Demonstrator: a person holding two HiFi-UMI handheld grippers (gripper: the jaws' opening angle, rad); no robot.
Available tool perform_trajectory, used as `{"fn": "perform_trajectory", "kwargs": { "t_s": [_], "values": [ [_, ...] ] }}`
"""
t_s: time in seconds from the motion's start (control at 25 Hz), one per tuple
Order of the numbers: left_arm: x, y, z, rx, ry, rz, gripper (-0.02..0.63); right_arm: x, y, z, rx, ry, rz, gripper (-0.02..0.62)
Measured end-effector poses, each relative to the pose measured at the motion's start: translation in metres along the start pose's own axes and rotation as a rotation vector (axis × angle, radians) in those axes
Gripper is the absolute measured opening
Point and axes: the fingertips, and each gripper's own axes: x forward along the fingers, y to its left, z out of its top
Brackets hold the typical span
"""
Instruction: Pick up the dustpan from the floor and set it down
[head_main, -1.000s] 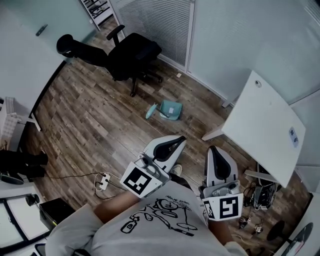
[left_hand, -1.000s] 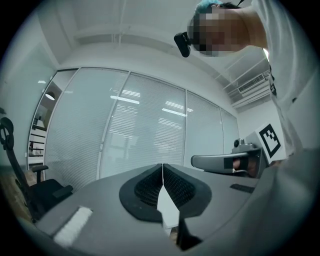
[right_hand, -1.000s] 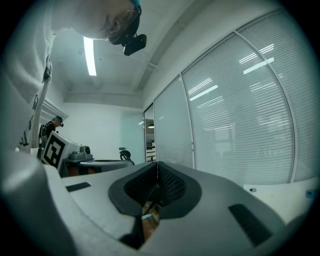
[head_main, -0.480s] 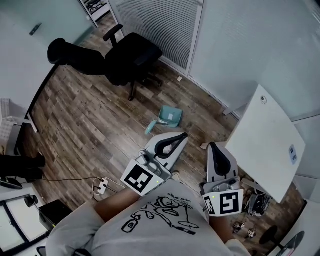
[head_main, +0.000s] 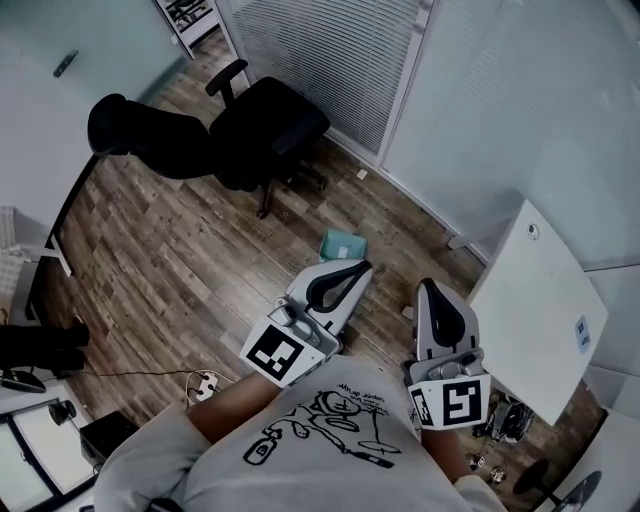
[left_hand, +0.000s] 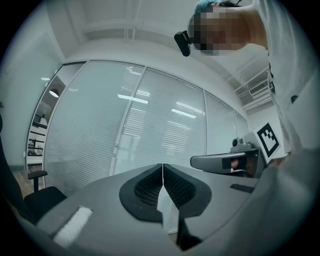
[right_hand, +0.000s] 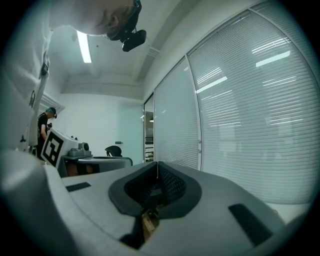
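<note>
So the dustpan (head_main: 342, 243) is a small teal plastic one, pale blue-green with a flat squarish pan. It's lying on the wood floor (head_main: 180, 250) right around the middle of the head view. Only part of it shows, because the tip of the left gripper (head_main: 361, 266) sits just below it in the frame and covers its lower edge. I can't make out a handle from here. Nothing is touching it as far as I can tell.

Both claws are empty. In the left gripper view the two jaws are pressed together along a thin line with nothing pinched between them, just the blinds (left_hand: 150, 130) behind. It's the same for the right gripper (head_main: 428, 288): in its own view the jaws meet tip to tip with nothing in there.

In the head view both grippers are held out in front of the person's white printed shirt (head_main: 320, 440), lower middle of the frame, left one angled toward the dustpan. A black office chair (head_main: 260, 125) is in the upper left, well apart from the dustpan. A white table (head_main: 540, 320) takes up the right side, and a power strip (head_main: 205, 381) lies on the floor at lower left.
</note>
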Motion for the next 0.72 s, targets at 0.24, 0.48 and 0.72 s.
{"fn": "perform_trajectory", "kwargs": {
  "t_s": [0.24,0.48,0.72],
  "values": [
    [0.009,0.02,0.004,-0.008,-0.008,-0.006,0.003,0.02,-0.002,0.002,0.007,-0.005,-0.008,0.005],
    [0.014,0.026,0.002,-0.012,-0.002,0.008,0.003,0.03,-0.005,0.0,-0.003,-0.004,0.008,0.004],
    [0.03,0.02,0.001,-0.006,0.004,0.023,0.003,0.031,-0.02,-0.001,-0.005,-0.001,0.029,0.005]
  ]
}}
